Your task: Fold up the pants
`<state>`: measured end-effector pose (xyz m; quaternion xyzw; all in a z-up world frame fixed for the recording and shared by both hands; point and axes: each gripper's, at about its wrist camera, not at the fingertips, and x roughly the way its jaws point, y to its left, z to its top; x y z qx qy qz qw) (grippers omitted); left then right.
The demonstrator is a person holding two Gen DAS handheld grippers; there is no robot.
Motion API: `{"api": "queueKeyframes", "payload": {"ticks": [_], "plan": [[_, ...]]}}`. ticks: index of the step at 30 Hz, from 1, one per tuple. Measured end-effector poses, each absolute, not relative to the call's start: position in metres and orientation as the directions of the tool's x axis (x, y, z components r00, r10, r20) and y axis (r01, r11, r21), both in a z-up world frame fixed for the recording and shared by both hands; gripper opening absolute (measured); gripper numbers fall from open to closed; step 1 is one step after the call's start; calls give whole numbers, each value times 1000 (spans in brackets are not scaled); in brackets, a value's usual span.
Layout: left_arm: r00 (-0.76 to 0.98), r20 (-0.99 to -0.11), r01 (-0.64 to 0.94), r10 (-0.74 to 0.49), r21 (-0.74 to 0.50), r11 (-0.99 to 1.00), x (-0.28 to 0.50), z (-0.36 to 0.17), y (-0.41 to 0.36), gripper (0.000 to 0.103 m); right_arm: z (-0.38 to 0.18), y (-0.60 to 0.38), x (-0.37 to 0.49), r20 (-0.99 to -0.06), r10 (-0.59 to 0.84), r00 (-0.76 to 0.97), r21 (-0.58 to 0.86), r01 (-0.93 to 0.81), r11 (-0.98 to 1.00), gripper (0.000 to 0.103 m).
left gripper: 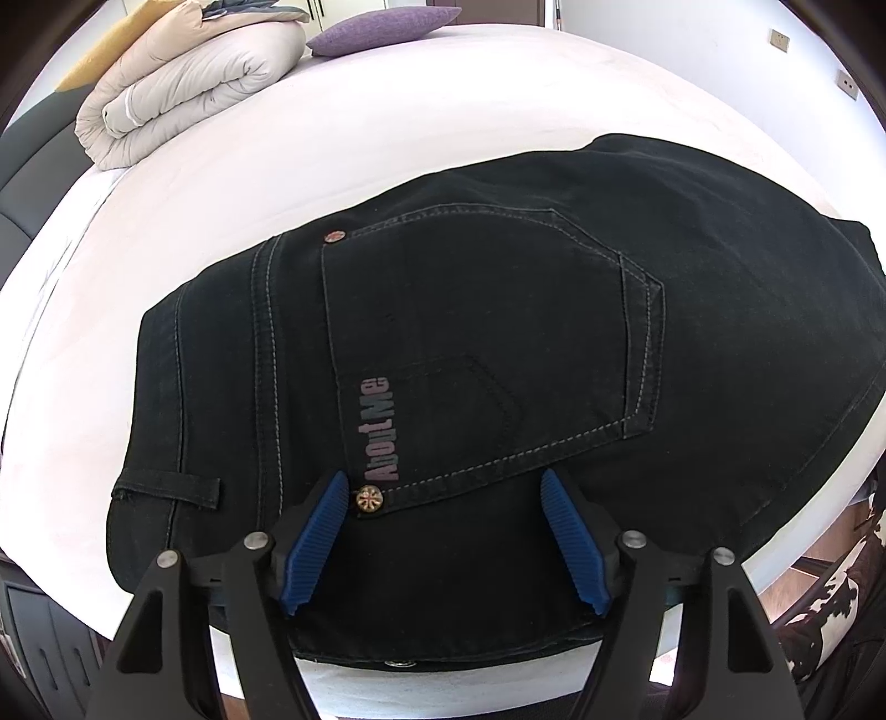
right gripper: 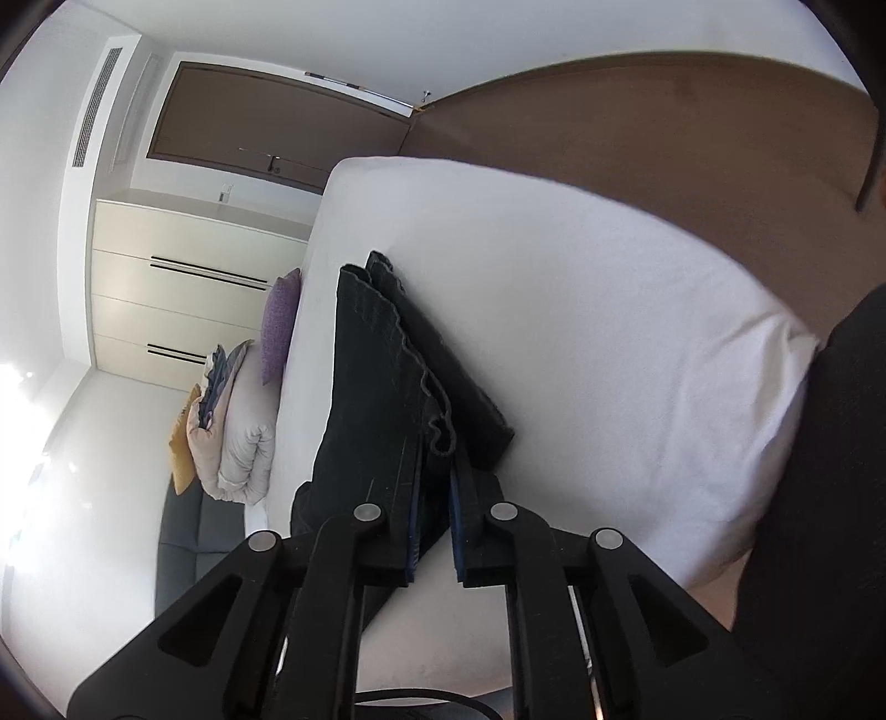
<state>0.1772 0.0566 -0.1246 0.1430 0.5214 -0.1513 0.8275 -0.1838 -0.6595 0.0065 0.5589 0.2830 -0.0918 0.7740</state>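
Left wrist view: my left gripper point(left gripper: 443, 493) spread wide, blue pads point(left gripper: 570, 545) apart, hovering over black pants point(left gripper: 498, 310) lying on white bed point(left gripper: 332, 127), back pocket point(left gripper: 487, 354) up; whether pads touch denim, can't tell. Folded duvet point(left gripper: 183, 83), purple cushion point(left gripper: 382, 30) far behind.

Right wrist view: my right gripper point(right gripper: 437, 471) pinched on pants' leg ends point(right gripper: 382, 387), cloth lifted off bed point(right gripper: 581, 332).

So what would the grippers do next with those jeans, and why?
Probably the right gripper carries the legs it pinches over toward the waist. The left gripper hangs open above the back pocket, holding nothing, and the jeans lie flat on the bed, seemingly ready for that fold.
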Motion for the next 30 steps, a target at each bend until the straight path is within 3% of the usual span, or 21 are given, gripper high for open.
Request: {"api": "queueKeyframes", "payload": {"ticks": [3, 7, 13, 23, 30], "plan": [[412, -906, 400, -102, 79, 913, 177, -126, 65, 76, 33, -677, -193, -592, 50, 804, 735, 514, 441, 21], [412, -906, 399, -101, 79, 914, 174, -124, 66, 77, 77, -704, -174, -556, 16, 831, 707, 462, 535, 64], [415, -905, 388, -93, 83, 918, 173, -125, 67, 78, 109, -702, -71, -563, 288, 775, 657, 208, 724, 65], [410, -907, 386, -94, 80, 919, 179, -126, 64, 79, 66, -729, -7, -596, 370, 713, 706, 246, 664, 62], [411, -906, 385, -96, 78, 920, 179, -126, 63, 80, 42, -731, 23, -614, 403, 679, 695, 223, 684, 43]]}}
